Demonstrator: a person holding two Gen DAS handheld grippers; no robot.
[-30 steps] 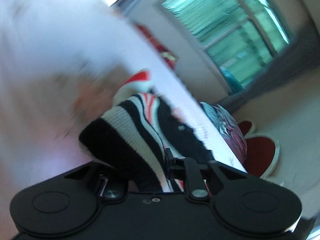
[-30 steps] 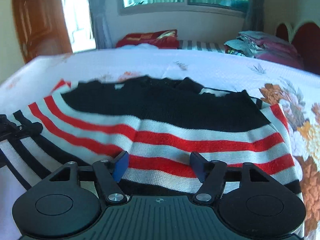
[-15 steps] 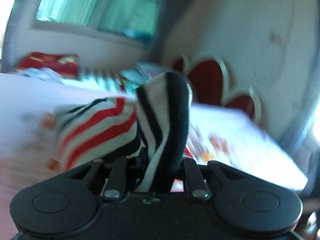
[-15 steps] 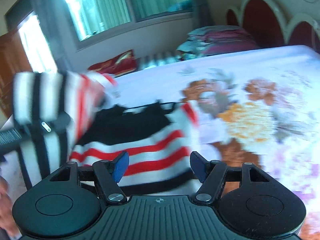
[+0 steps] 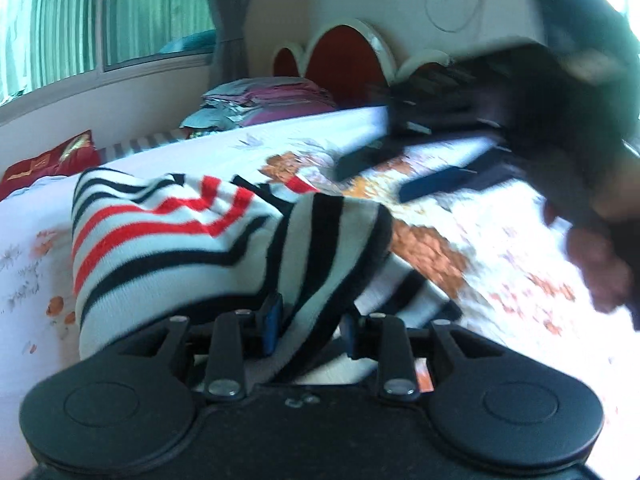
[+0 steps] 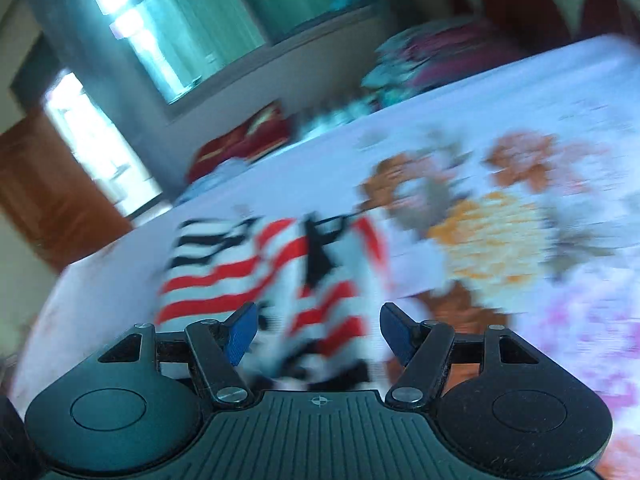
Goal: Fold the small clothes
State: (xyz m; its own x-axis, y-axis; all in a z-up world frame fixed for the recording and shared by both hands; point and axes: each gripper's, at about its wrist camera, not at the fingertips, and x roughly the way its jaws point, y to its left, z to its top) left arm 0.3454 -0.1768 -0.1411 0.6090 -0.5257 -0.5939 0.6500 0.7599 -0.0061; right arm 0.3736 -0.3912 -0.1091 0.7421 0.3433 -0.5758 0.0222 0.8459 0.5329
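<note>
A small knitted sweater (image 5: 168, 240) with white, red and black stripes lies bunched on the flowered bed sheet (image 5: 500, 248). My left gripper (image 5: 310, 326) has its jaws a little apart with a striped sleeve lying between them, draped over the garment. My right gripper (image 6: 318, 330) is open and empty, held above the near edge of the sweater (image 6: 256, 280). The right gripper's body also shows blurred at the upper right of the left wrist view (image 5: 540, 92).
Folded clothes (image 5: 264, 100) are stacked at the far side of the bed by the red headboard (image 5: 344, 52). A red cushion (image 5: 52, 158) lies at the far left. A window (image 6: 224, 24) and wooden door (image 6: 48, 192) stand behind.
My left gripper has carried the sleeve over and down onto the sweater, and its jaws have parted. My right gripper has lifted and swung, staying open.
</note>
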